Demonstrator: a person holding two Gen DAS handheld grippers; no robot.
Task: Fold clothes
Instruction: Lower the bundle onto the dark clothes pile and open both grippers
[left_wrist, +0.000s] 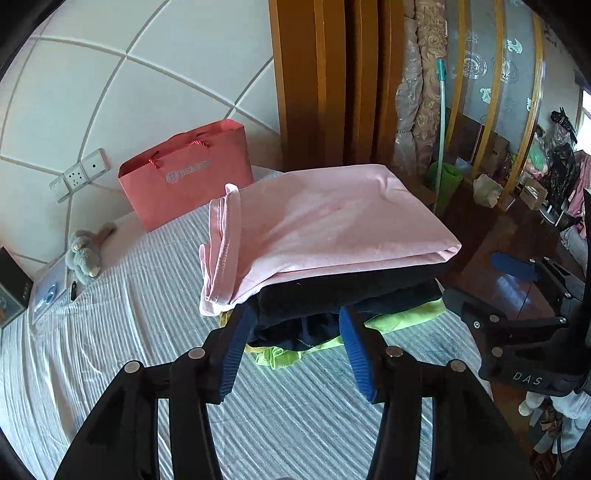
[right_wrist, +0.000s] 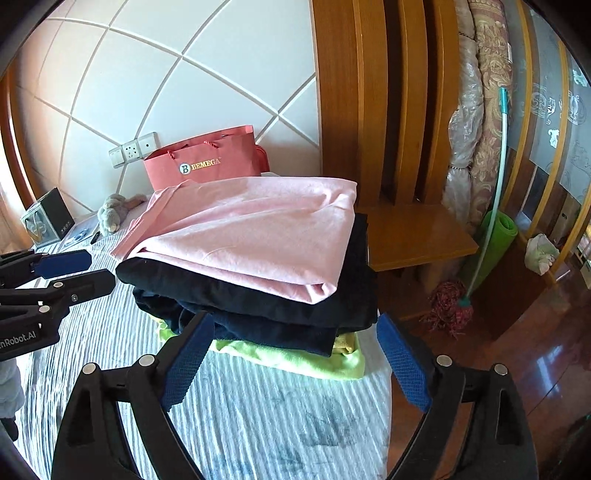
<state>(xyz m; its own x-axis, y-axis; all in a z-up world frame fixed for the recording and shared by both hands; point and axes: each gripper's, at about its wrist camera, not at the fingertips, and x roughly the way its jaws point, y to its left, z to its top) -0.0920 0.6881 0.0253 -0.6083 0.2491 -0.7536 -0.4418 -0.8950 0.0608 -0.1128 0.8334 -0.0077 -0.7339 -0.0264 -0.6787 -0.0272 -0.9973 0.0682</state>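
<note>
Pink garment (left_wrist: 332, 221) atop folded stack (left_wrist: 351, 299)

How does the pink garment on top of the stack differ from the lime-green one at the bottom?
The pink garment lies on top, fully exposed; the lime-green garment sits under the dark garments, only its edges showing. The pink one's top is smooth, with a loose hem hanging at one side; the green one's visible edge looks crumpled. Both are light-colored and lie in the same stack on the striped bedsheet.

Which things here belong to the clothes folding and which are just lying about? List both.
Part of the job:
pink garment, top of the stack
dark garments, beneath it
lime-green garment, at the bottom
left gripper, open
right gripper, open

Lying about:
pink paper bag
grey stuffed toy
black box
mop
</note>
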